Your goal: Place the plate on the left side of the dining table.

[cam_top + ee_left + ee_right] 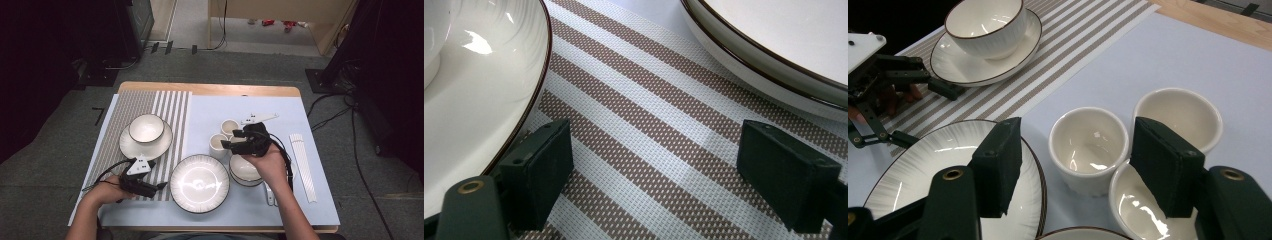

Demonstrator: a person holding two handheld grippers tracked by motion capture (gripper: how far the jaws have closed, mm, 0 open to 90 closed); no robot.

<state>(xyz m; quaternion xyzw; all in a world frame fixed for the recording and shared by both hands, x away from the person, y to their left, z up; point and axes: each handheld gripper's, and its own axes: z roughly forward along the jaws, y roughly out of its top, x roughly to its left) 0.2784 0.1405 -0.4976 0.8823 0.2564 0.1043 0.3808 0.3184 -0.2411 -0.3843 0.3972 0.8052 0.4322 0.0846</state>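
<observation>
- The right gripper hovers above the near cup on the pale blue mat, jaws parted with nothing between the pads; in the right gripper view the cup sits in the gap, untouched.
- That cup stands upright, mouth up, its axis vertical. It stands right of the table's middle, just far of the large plate and touching a second cup on its far right.
- The right gripper view brings out a third cup low beneath the right jaw, touching the near cup; from the high view the gripper hides it.
- The high view shows the bowl under the right hand, and a white slatted strip at the far right of the mat.
- The left gripper rests low over the striped placemat, pointing right towards the large plate, jaws spread wide and empty.
- The left gripper view shows the placemat weave between the jaws, with the large plate rim on one side and the saucer on the other.
- A bowl on the saucer stands at the far left of the placemat.
- The right forearm reaches in from the near edge, wrist bent so the gripper points left and far; the left forearm lies low along the near left corner.
</observation>
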